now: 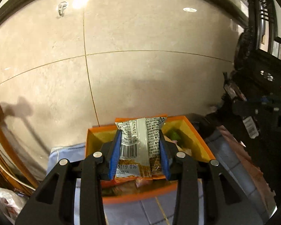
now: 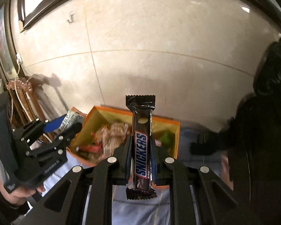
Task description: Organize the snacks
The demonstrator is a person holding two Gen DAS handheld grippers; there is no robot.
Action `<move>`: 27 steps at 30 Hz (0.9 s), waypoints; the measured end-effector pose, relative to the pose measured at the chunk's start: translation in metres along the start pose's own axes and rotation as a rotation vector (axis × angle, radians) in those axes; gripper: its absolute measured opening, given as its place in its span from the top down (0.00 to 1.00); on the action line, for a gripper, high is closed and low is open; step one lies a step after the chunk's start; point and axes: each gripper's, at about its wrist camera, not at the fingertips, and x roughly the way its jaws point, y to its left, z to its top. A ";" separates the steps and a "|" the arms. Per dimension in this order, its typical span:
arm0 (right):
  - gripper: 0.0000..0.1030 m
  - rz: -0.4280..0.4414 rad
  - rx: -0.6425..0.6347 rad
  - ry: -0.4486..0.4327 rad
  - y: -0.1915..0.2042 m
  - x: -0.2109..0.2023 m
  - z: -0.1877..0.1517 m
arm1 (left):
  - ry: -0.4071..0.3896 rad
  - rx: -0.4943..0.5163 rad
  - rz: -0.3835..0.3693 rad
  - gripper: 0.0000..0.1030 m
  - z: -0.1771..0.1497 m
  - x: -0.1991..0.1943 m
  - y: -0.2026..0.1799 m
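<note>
My left gripper (image 1: 140, 140) is shut on a silver and orange snack packet (image 1: 140, 146) with a barcode, held upright over an orange box (image 1: 196, 136) with a yellow inside. My right gripper (image 2: 141, 150) is shut on a brown Snickers bar (image 2: 141, 146), held upright just before the same orange box (image 2: 175, 131). The box holds several wrapped snacks (image 2: 110, 135) and something green (image 2: 165, 137). In the right wrist view the left gripper (image 2: 65, 123) shows at the left with its packet (image 2: 71, 120), beside the box's left wall.
The box stands on a light blue checked cloth (image 1: 230, 161) against a beige tiled wall (image 1: 140, 65). Dark wooden furniture (image 1: 1, 140) is at the left. A dark cluttered mass (image 1: 262, 103) is at the right. A white plastic bag (image 1: 7, 202) lies at lower left.
</note>
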 end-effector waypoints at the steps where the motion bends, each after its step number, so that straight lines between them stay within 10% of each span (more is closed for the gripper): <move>1: 0.84 0.000 0.003 0.002 -0.001 0.005 0.007 | 0.002 -0.005 0.008 0.65 0.004 0.005 0.001; 4: 0.81 0.039 0.018 0.043 -0.007 0.035 0.025 | 0.036 -0.046 0.035 0.62 0.017 0.034 0.011; 6: 0.62 0.027 0.027 0.120 -0.013 0.067 0.027 | 0.084 -0.098 0.020 0.07 0.019 0.055 0.020; 7: 0.56 -0.015 0.025 0.140 -0.017 0.077 0.025 | 0.111 -0.123 0.070 0.04 0.015 0.064 0.025; 21: 0.55 -0.006 0.076 0.092 -0.020 0.056 -0.015 | 0.150 -0.100 0.136 0.04 -0.029 0.035 0.029; 27: 0.16 -0.003 0.069 -0.022 0.011 0.000 -0.027 | 0.080 -0.058 0.183 0.04 -0.018 -0.026 0.018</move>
